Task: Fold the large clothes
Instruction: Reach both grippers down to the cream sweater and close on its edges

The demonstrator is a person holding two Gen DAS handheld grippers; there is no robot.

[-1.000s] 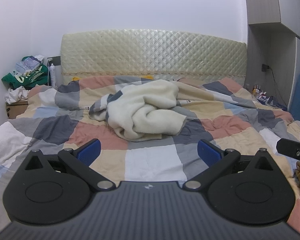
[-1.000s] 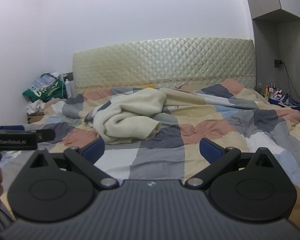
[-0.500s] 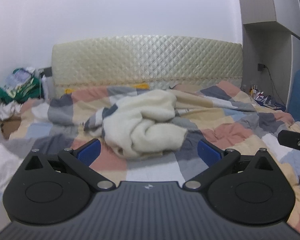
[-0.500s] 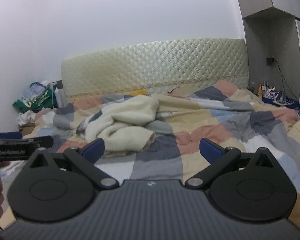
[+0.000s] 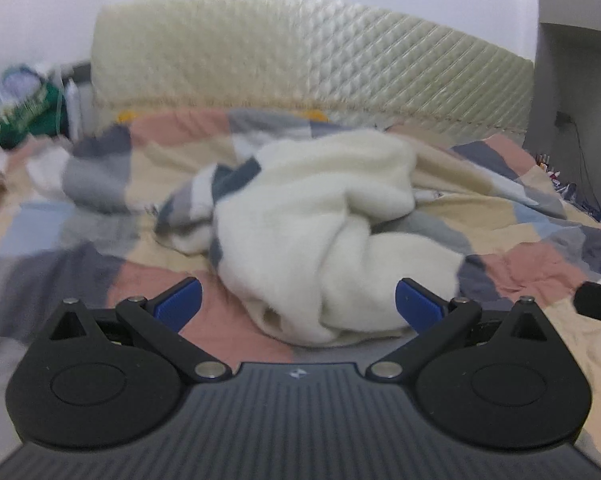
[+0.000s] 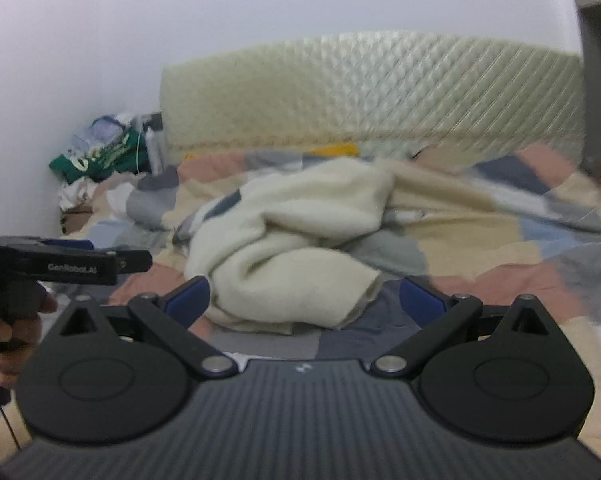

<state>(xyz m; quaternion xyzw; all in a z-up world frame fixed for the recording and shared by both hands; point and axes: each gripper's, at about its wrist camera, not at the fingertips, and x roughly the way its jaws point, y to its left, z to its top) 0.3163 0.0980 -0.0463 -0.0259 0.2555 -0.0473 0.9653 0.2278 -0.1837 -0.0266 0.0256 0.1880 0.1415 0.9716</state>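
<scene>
Both grippers, left gripper (image 5: 298, 306) and right gripper (image 6: 306, 298), now closer to cream garment (image 5: 332, 240); it fills more of both views.

Soft, even indoor light, no glare. Both views were motion-blurred, worst at the left edges; fisheye bowed the headboard (image 5: 300, 52).

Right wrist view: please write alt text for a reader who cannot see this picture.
A crumpled cream fleece garment lies on a checked quilt on a bed, just ahead of the open right gripper, whose blue-tipped jaws hold nothing. At the left edge a hand holds the left gripper; a padded headboard stands behind.
</scene>
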